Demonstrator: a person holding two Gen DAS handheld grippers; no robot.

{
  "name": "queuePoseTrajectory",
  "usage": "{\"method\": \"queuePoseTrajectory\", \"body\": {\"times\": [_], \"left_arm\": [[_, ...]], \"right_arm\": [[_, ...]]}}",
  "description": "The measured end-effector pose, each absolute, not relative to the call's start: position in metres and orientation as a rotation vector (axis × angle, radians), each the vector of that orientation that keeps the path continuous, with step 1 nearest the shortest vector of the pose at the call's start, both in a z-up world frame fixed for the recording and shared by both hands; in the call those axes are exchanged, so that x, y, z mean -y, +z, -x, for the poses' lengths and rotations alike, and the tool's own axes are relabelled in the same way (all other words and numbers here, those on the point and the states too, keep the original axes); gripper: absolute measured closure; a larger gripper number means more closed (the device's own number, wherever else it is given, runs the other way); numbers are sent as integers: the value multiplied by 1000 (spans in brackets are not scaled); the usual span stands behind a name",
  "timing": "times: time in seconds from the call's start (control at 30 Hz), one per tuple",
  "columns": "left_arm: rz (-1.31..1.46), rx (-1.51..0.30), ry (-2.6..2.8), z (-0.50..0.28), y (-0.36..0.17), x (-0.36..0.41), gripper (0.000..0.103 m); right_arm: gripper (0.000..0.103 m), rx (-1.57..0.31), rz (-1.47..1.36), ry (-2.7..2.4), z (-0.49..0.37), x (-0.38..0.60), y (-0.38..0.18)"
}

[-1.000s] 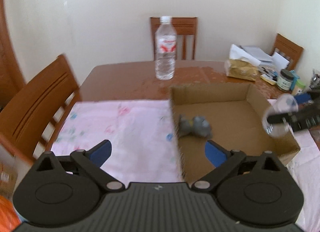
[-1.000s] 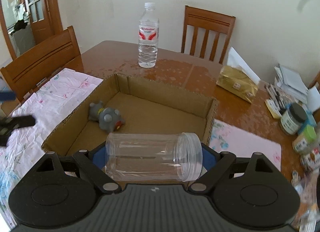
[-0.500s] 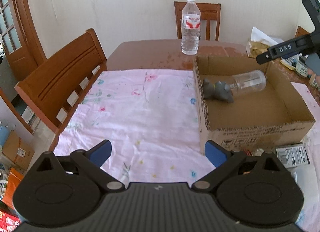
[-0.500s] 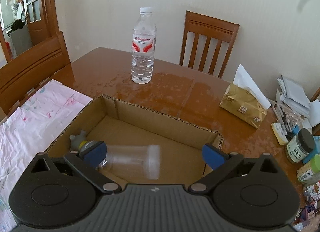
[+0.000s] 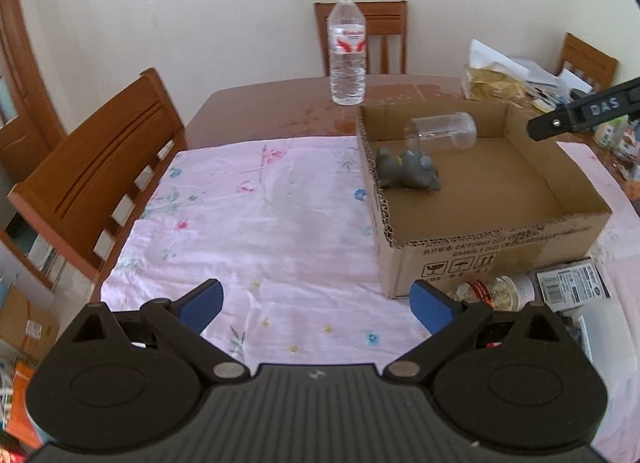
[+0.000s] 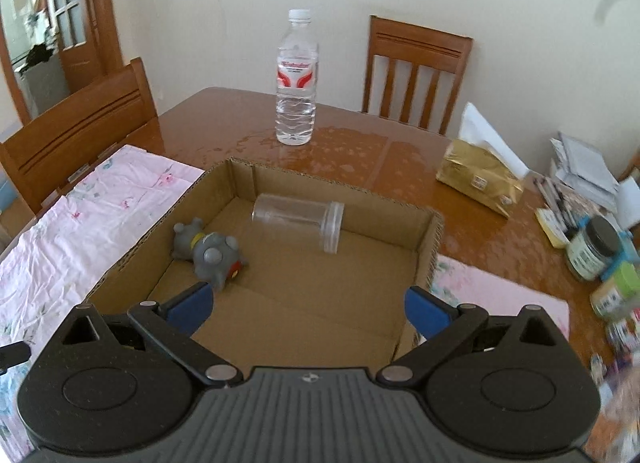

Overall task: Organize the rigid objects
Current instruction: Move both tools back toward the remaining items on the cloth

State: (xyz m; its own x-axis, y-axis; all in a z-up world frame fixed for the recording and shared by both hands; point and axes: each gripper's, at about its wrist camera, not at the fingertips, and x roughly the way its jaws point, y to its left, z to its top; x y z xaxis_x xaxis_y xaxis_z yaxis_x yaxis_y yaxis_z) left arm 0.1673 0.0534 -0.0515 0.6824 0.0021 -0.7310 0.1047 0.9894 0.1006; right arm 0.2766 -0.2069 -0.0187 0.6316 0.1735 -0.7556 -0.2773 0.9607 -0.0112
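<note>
Both pairs of jaws stand spread and hold nothing: the right gripper (image 6: pixel 306 305) hangs over the near edge of the cardboard box (image 6: pixel 424 255), the left gripper (image 5: pixel 318 305) over the pink floral cloth (image 5: pixel 256 223). Inside the box, a clear plastic jar (image 6: pixel 298 223) lies on its side at 12 o'clock from the right gripper, just beside a grey toy (image 6: pixel 208 253) at 11 o'clock. A water bottle (image 6: pixel 296 79) stands upright on the wooden table (image 6: pixel 360 151) beyond.

Soft even daylight, fisheye-bent edges, slight blur at right.
</note>
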Motion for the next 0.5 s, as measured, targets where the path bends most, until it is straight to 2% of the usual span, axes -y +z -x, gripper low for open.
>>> {"method": "queuePoseTrajectory", "body": {"times": [0.27, 0.5], "left_arm": [[-220, -807, -158, -162, -60, -59, 4], [-206, -829, -236, -155, -71, -64, 4]], "right_arm": [[0, -875, 34, 118, -214, 219, -18], [0, -979, -46, 125, -178, 219, -55]]}}
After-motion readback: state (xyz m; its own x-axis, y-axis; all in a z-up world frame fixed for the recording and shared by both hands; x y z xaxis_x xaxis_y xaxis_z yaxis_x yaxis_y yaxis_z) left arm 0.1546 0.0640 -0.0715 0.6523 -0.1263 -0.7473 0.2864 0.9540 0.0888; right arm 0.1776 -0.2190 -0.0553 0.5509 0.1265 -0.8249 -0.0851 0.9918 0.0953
